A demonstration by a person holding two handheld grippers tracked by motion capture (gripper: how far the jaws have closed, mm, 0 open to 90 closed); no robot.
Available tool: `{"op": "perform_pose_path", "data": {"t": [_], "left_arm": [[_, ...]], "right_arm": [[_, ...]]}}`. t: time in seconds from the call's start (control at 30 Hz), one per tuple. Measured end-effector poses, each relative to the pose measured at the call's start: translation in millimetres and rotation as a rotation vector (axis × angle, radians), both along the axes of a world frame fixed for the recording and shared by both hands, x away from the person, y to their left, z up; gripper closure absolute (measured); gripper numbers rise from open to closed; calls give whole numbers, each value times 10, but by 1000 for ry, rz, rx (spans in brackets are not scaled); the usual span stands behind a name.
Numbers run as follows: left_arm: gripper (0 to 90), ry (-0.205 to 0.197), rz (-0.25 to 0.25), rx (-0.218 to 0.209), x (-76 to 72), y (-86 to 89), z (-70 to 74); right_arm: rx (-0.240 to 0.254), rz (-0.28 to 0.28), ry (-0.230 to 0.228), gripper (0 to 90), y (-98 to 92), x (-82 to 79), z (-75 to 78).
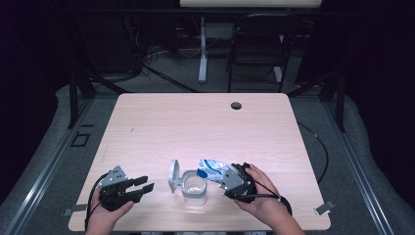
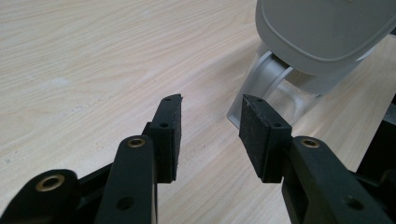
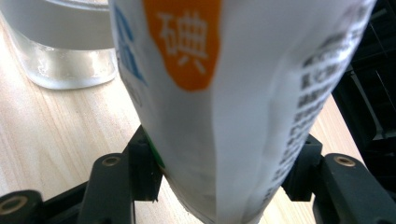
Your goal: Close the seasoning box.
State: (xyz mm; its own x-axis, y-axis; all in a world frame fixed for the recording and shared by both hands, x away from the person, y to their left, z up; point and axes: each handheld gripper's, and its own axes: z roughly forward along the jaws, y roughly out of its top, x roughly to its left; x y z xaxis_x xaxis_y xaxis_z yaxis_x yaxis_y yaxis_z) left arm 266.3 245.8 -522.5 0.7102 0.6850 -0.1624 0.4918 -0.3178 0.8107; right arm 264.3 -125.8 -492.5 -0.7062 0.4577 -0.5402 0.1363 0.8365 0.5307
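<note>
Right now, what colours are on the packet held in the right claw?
The packet is white with an orange patch, blue print and dark text, clearest in the right gripper view.

We saw a white pouch point(image 3: 243, 107) printed with blue patches, an orange blot bearing a white character, and grey text; a clear container point(image 1: 194, 190) with a pale grey lid point(image 2: 322, 32); a light woodgrain table point(image 1: 195, 127); black grippers.

In the right gripper view the bag point(image 3: 224, 107) runs off the top edge, its small print blurred. In the left gripper view the container's lid point(image 2: 322, 32) is cut off above.
</note>
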Motion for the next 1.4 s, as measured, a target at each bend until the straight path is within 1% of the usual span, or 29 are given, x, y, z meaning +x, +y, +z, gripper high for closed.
{"op": "perform_pose_path", "data": {"t": [0.13, 0.27, 0.3, 0.53, 0.57, 0.93, 0.97, 1.0, 1.13, 1.23, 1.4], "left_arm": [[593, -1, -3, 5, 3, 3, -2], [593, 10, -4, 5, 0, -3, -4], [593, 5, 1, 3, 0, -8, -8], [590, 2, -4, 7, 5, -5, -12], [590, 8, -6, 8, 3, 0, -7], [588, 8, -1, 5, 8, 0, -17], [588, 9, 0, 7, 9, 1, -17], [586, 8, 0, 9, 10, 3, -18], [586, 9, 1, 10, 10, 5, -20], [586, 9, 2, 10, 12, 6, -22], [585, 9, 3, 9, 13, 8, -22]], "right_arm": [[-12, 8, 2, 426, 7, 1, -7], [-28, 13, -1, 427, 15, -1, -16], [-33, 15, 0, 426, 17, -1, -15], [-38, 20, -1, 426, 30, 4, -23], [-37, 20, -2, 426, 31, 5, -25], [-61, 23, -10, 426, 42, 15, -40], [-75, 20, -11, 426, 44, 14, -33], [-66, 28, -12, 426, 46, 20, -45], [-76, 29, -8, 426, 55, 22, -45], [-92, 32, -22, 426, 62, 26, -48], [-105, 31, -24, 426, 65, 24, -39]]}}
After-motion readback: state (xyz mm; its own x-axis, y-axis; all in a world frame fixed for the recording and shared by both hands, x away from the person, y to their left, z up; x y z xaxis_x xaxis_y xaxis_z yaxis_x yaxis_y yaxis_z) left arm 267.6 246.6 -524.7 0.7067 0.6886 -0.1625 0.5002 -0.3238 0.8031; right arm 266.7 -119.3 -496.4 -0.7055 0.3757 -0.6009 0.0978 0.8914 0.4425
